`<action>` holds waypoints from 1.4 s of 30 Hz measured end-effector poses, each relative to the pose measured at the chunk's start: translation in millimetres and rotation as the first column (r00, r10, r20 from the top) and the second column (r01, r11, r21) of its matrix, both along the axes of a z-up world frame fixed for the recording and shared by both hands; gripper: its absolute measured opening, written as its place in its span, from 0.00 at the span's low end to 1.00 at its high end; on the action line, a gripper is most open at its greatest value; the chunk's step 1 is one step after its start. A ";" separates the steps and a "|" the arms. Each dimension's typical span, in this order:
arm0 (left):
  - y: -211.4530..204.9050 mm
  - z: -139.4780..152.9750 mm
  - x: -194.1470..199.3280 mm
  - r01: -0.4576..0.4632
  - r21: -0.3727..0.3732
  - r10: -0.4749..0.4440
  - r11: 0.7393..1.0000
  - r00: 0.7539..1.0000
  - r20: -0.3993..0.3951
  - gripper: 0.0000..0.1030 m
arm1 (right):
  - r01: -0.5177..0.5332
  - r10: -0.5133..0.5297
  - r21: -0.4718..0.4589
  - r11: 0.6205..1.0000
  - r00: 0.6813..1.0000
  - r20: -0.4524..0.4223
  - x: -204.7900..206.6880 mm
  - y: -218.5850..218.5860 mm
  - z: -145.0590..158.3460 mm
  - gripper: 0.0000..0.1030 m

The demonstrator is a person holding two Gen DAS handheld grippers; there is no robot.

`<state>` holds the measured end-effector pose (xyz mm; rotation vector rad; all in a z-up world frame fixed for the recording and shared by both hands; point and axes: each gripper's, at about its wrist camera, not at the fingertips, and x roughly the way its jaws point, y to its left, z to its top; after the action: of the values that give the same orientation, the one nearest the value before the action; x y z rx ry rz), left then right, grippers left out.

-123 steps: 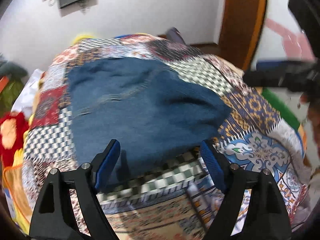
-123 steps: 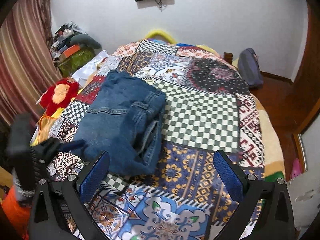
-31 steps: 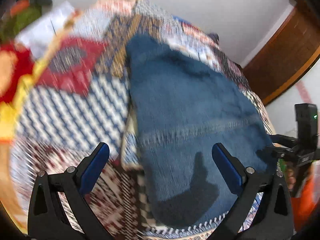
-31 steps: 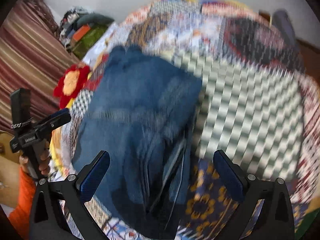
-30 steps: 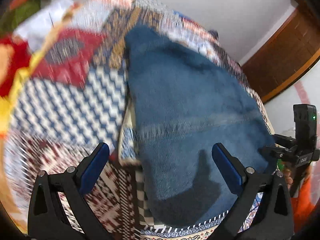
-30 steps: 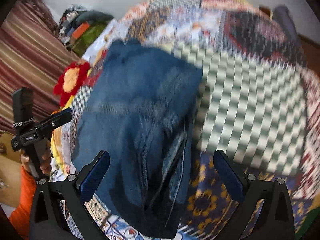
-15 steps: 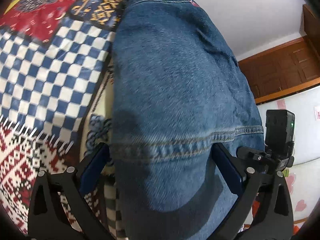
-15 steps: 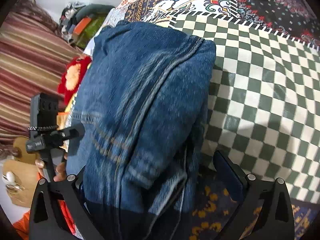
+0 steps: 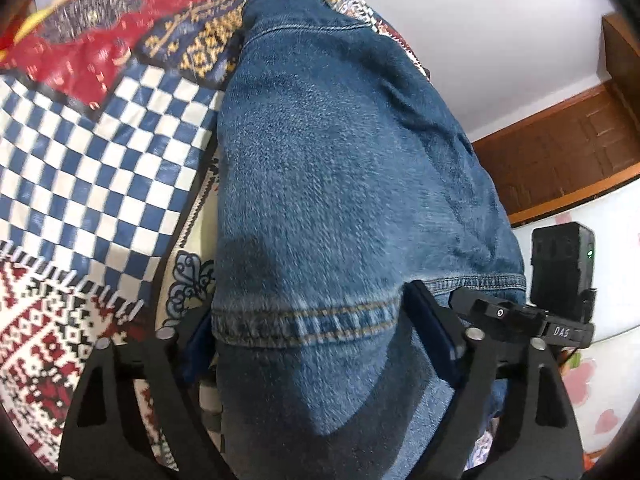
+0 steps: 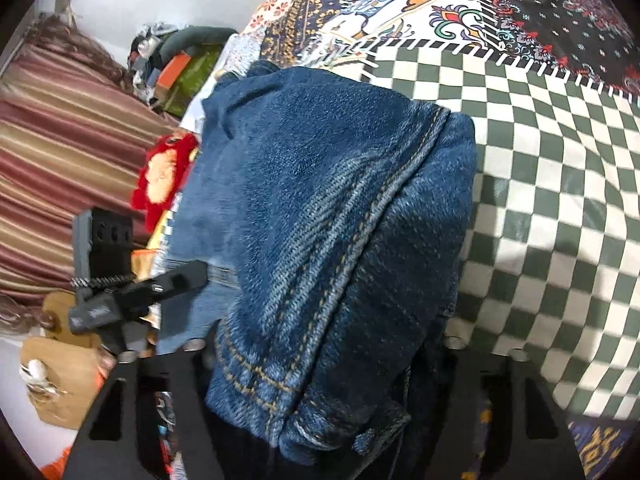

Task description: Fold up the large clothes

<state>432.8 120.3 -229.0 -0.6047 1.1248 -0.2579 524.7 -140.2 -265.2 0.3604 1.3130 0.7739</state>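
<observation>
Both grippers closed in; jeans (image 9: 340, 184) gripped

Folded blue denim jeans (image 9: 340, 184): coarse, matt cloth, tan stitching. Patchwork bedspread (image 10: 552, 184): smooth printed cloth. Brown door (image 9: 568, 148): wood.

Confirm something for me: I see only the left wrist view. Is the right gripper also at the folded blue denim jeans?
Observer: Yes. The right gripper has a finger on either side of the near end of the folded blue denim jeans; whether it pinches them cannot be told.
Operator: What lies right of them?
Observer: A green-and-white checked quilt patch.
Operator: And left?
Observer: A red plush toy by a striped curtain.
</observation>
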 end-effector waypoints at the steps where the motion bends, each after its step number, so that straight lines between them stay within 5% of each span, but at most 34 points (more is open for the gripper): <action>1: -2.4 7.4 -3.3 0.006 0.018 -0.006 1.000 1.000 0.011 0.73 | -0.002 0.002 -0.003 1.000 1.000 0.002 -3.5 1.5 4.4 0.52; 5: -4.4 40.0 -19.8 0.029 0.050 -0.033 0.998 0.998 0.062 0.66 | -0.019 0.018 0.004 1.000 0.999 0.036 -18.8 10.2 27.7 0.42; 15: 27.4 125.7 -78.4 0.006 0.101 -0.031 0.995 0.970 0.240 0.64 | -0.060 0.052 0.030 0.998 0.976 0.209 -62.8 37.6 116.7 0.41; 25: 96.8 144.1 -135.1 -0.081 0.100 0.049 0.992 0.955 0.291 0.64 | -0.135 0.125 0.015 0.991 0.954 0.272 -97.5 105.5 161.8 0.41; 32: 132.8 96.5 -150.4 -0.130 0.070 0.114 0.989 0.973 0.202 0.64 | -0.184 0.187 -0.034 0.982 0.960 0.208 -103.9 157.5 132.7 0.41; 42: 160.7 -3.0 -140.0 -0.151 0.075 0.151 0.986 0.988 0.014 0.65 | -0.263 0.269 -0.121 0.957 0.963 0.031 -77.9 218.5 31.2 0.41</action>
<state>292.8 281.1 -232.0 -0.6175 1.0703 -0.0867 446.8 78.4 -234.0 0.0716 1.3714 0.9209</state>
